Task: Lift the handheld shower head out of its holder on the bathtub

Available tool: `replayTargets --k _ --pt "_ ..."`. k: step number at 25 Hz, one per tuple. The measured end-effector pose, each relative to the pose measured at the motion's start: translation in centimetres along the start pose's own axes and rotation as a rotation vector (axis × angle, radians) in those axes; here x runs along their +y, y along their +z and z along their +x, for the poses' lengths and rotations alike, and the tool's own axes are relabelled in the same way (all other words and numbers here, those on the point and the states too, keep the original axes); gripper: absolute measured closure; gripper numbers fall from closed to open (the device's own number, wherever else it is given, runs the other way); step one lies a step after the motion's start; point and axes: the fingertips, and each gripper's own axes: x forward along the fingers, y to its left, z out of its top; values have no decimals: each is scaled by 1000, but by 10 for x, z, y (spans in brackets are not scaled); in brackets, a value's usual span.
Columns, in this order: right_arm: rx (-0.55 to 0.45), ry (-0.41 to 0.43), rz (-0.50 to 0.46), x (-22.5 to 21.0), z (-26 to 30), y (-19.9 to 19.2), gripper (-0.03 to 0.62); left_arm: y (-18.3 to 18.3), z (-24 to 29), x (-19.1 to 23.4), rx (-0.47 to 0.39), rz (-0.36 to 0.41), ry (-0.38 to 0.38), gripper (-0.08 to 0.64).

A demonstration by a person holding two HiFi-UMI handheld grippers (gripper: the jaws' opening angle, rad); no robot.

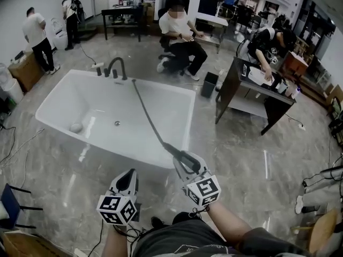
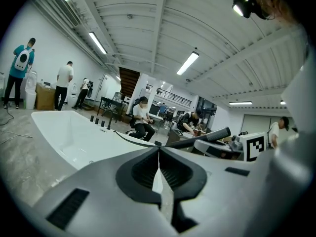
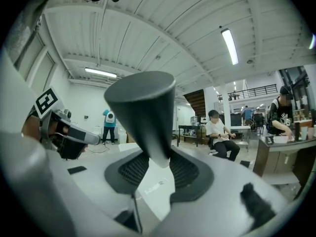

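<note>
Several people dot the room. A seated person [image 1: 179,33] is beyond the bathtub [image 1: 80,98], a standing person [image 1: 37,36] is at the far left, and a leaning person [image 1: 265,44] bends over a dark counter [image 1: 252,84] on the right. A small black bin [image 1: 209,84] sits on the floor between bathtub and counter.

Now the tub itself: white, angled across the grey floor [image 1: 241,154], with a dark curved faucet [image 1: 117,67] on its far rim. From beside that faucet a dark hose [image 1: 147,111] runs across the tub and over its near right corner to the shower head [image 1: 174,150].

That shower head is out over the floor, just off the tub's near corner, pinched in the fingers of the right gripper [image 1: 187,162]. In the right gripper view it is a smooth dark-grey stem [image 3: 143,107] widening towards the top, with the fingers clamped on its narrow lower end.

The left gripper [image 1: 127,178] hangs beside it, apart from the shower head. Its fingers are pressed together on nothing, as the left gripper view [image 2: 159,151] shows plainly.

The spray face can't be made out in any view, and the holder is too small to pick out on the rim. A pale round lump [image 1: 76,127] in the tub is too small to name. Both forearms are cut off at the bottom edge.
</note>
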Motion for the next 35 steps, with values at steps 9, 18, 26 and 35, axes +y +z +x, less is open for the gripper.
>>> replayTargets --k 9,18,26,35 --pt "0 46 11 -7 -39 -17 453 -21 -4 -36 -2 3 39 545" --pt "-1 59 48 -32 -102 -30 453 -46 -23 -90 -9 0 105 545" --pt "22 93 43 -33 -133 -39 453 -58 -43 -132 -28 23 125 545" --pt "34 98 47 -44 -141 -47 453 -67 -48 -152 -31 35 141 545"
